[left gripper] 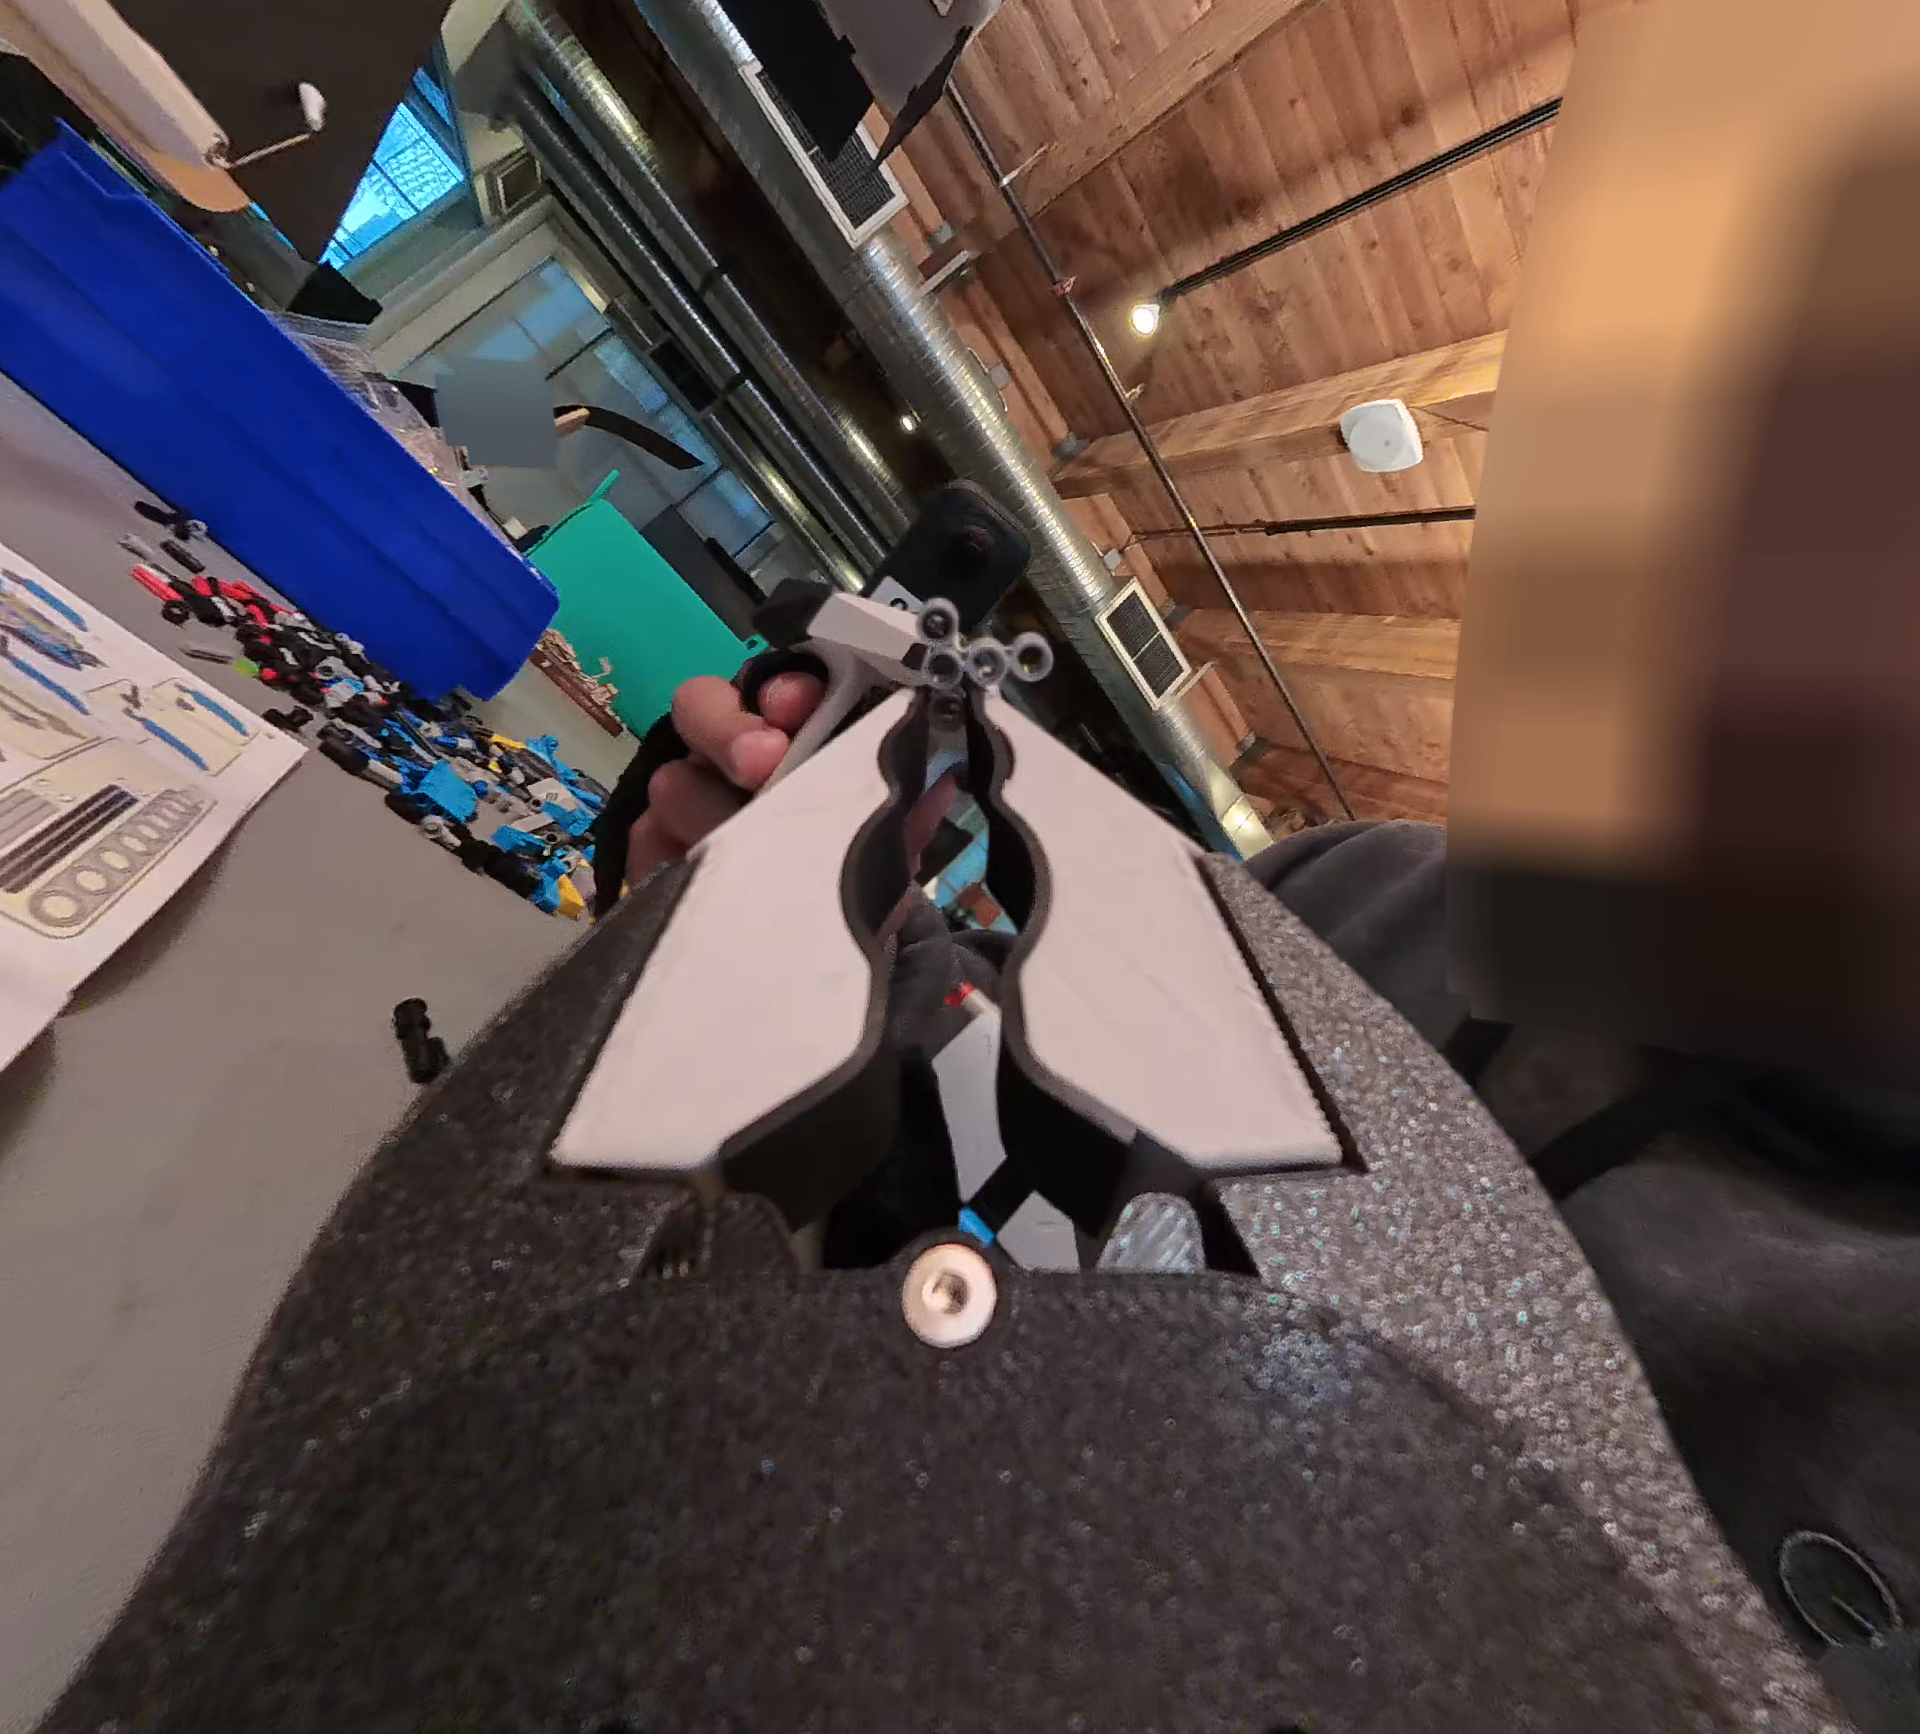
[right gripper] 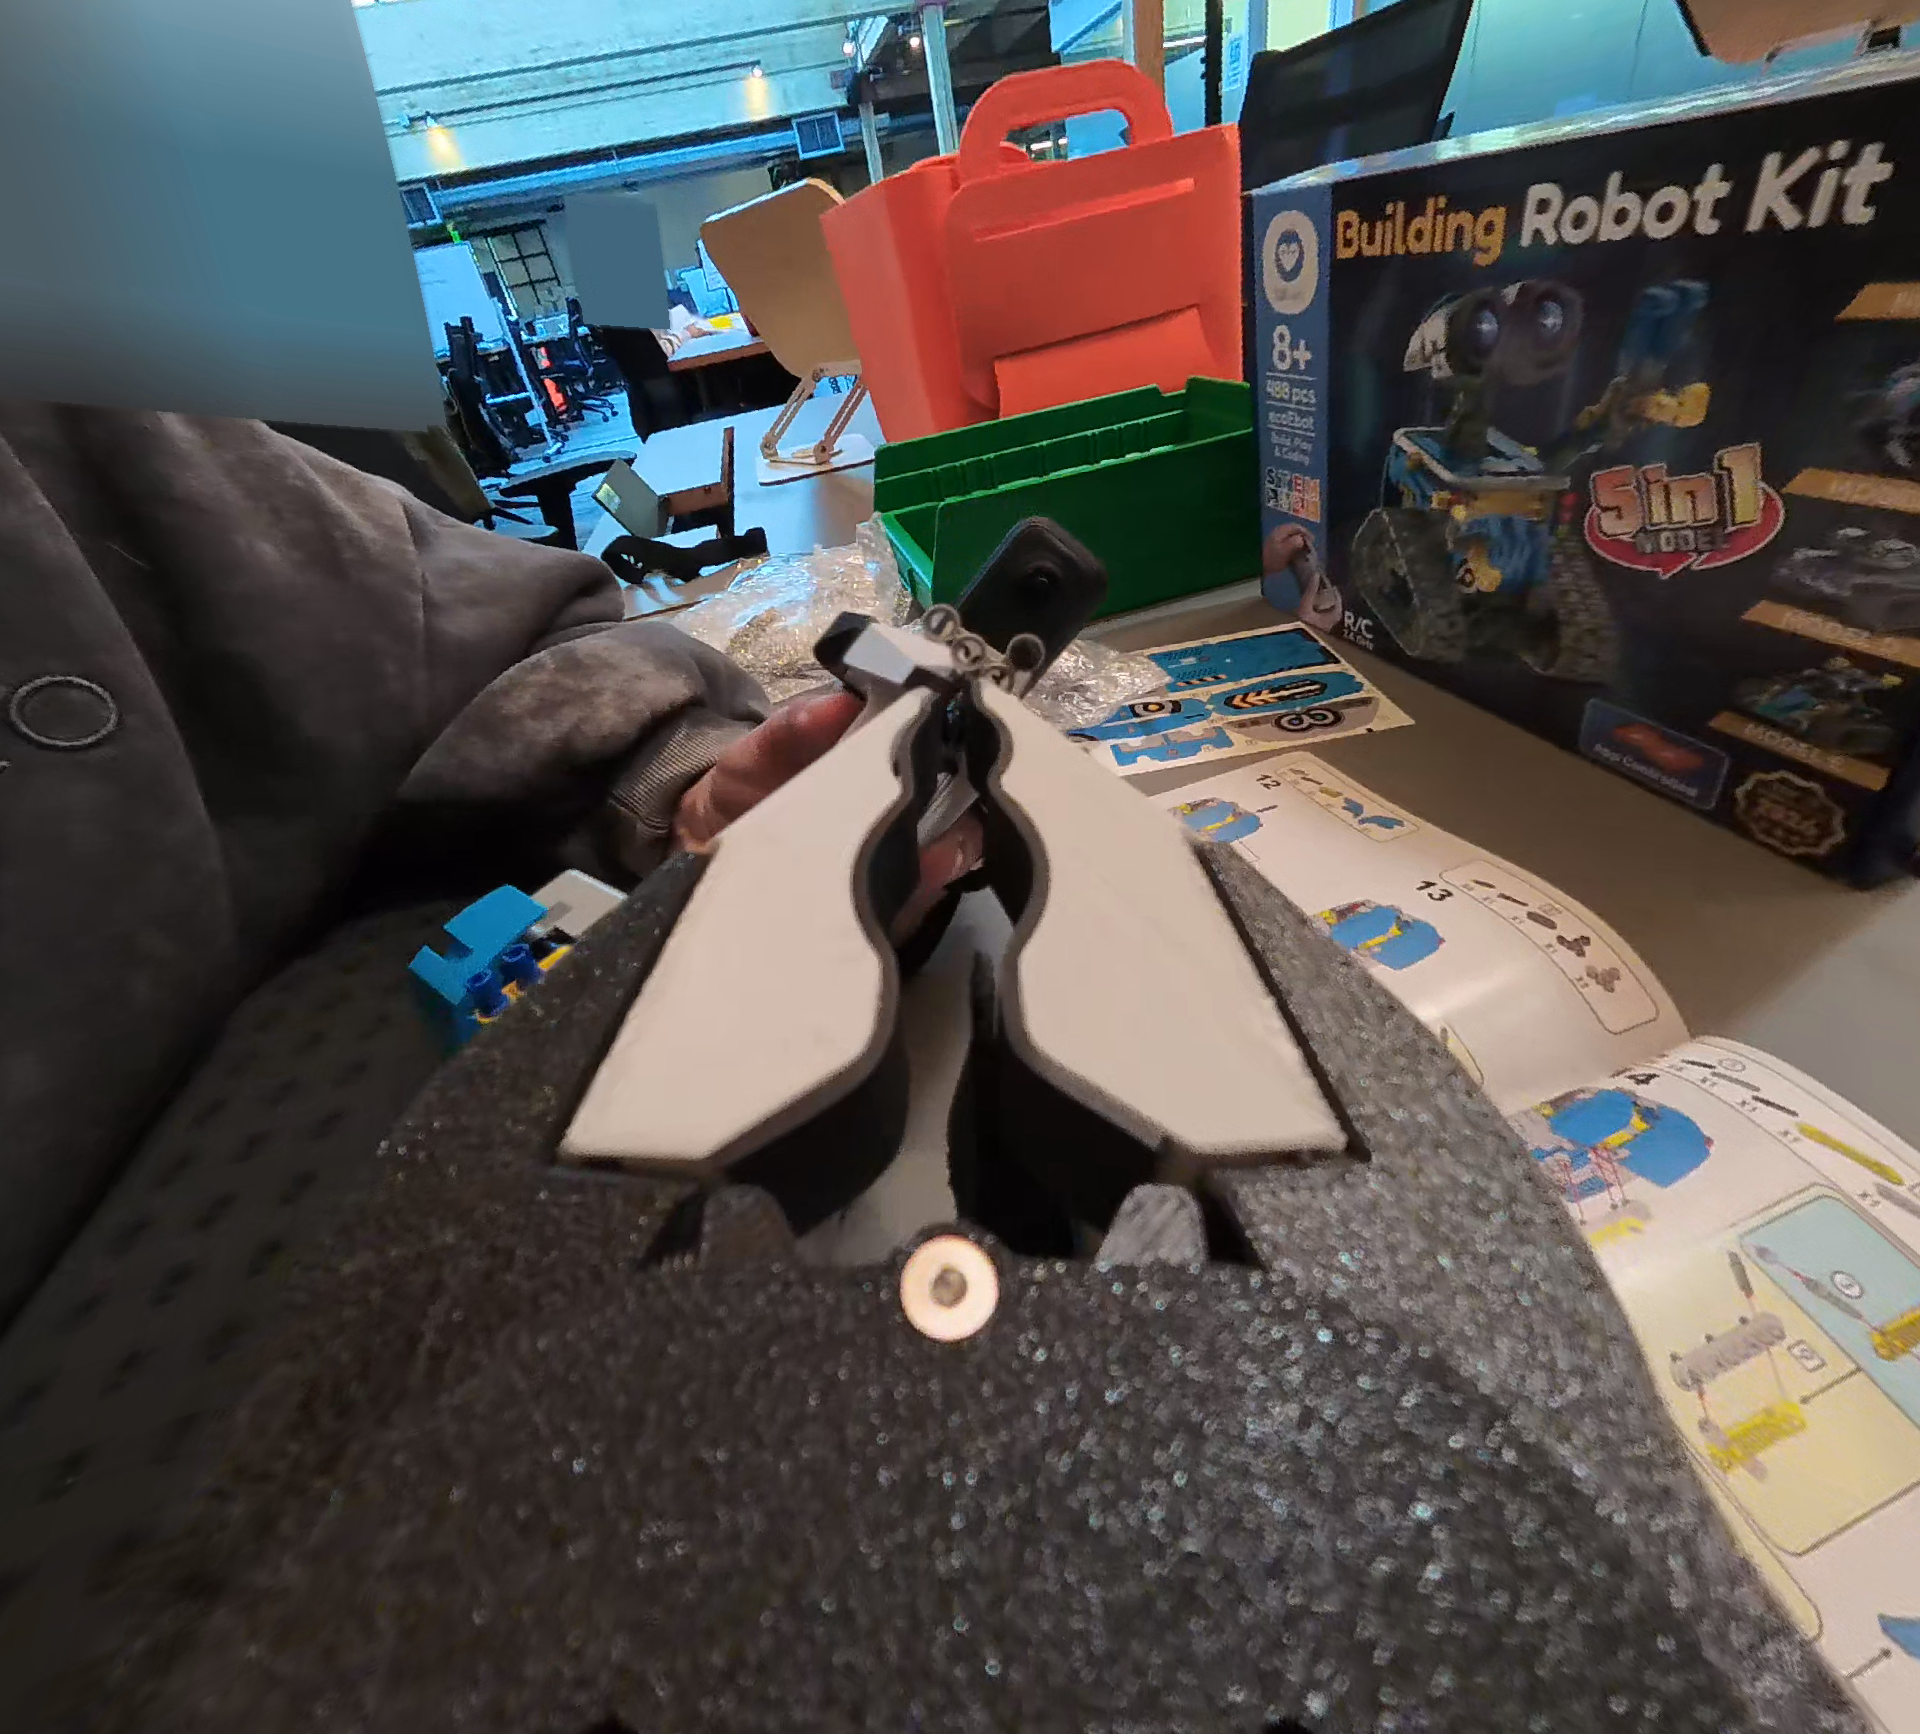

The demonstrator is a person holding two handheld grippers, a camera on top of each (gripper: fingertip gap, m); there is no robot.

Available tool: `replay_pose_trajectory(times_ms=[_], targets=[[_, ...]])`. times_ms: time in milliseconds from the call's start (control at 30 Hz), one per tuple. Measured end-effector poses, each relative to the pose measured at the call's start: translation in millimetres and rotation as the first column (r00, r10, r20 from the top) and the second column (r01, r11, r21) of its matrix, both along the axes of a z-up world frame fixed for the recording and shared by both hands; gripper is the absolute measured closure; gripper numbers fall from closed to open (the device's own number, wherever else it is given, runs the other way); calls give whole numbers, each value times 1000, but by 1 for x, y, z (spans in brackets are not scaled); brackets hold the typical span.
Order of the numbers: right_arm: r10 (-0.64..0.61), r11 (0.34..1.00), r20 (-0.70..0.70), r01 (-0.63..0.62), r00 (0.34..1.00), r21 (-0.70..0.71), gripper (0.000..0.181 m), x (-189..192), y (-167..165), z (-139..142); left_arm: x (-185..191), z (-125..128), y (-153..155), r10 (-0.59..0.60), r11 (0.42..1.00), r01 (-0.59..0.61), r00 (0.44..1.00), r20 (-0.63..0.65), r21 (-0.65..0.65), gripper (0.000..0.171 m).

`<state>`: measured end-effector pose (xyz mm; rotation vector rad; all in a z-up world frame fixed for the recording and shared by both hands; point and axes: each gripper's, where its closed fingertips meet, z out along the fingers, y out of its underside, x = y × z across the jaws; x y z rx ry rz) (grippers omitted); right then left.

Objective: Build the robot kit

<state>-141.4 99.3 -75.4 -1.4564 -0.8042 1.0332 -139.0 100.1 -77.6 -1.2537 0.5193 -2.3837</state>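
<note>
Two grippers, tip to tip in mid-air above the grey table (left gripper: 260, 1113). The left gripper (left gripper: 951, 710) has its fingers drawn nearly together at the tips, pinching one small grey holed connector (left gripper: 977, 658); I count about four ring holes on it. The right gripper (right gripper: 961, 695) is likewise nearly closed, its tips on the same connector (right gripper: 982, 648) from the other side. Each gripper is held by one hand: the right hand (left gripper: 727, 734) and the left hand (right gripper: 790, 744), grey sleeves on both.

On the table, the left wrist view shows:
- one blue bin (left gripper: 229, 427)
- one loose pile of black, red and blue parts (left gripper: 416, 749) in front of it
- one single black pin (left gripper: 419, 1040) lying apart
- one printed instruction sheet (left gripper: 94, 749)

The right wrist view shows:
- one kit box (right gripper: 1621, 479)
- one green bin (right gripper: 1081, 489) beside it
- one orange case (right gripper: 1049, 261) behind that
- one sticker sheet (right gripper: 1236, 697)
- one open booklet (right gripper: 1507, 1009)
- one blue part-built block (right gripper: 483, 952) near the person's lap
</note>
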Motion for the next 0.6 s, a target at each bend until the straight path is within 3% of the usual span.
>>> replay_pose_trajectory(times_ms=[233, 467, 600], targets=[[-9, 999, 34, 8, 999, 33, 179, -3, -1, -1, 0, 1, -3, -35, 999, 35, 999, 18, -19, 165], [-42, 984, 219, 2, 975, 181, 181, -3, -6, -9, 4, -5, -9, -107, 994, 106, 994, -13, -34, 166], [-58, 981, 264, 6, 963, 195, 181, -2, -8, -11, 5, -6, -11, -105, 994, 105, 994, -33, -7, 166]])
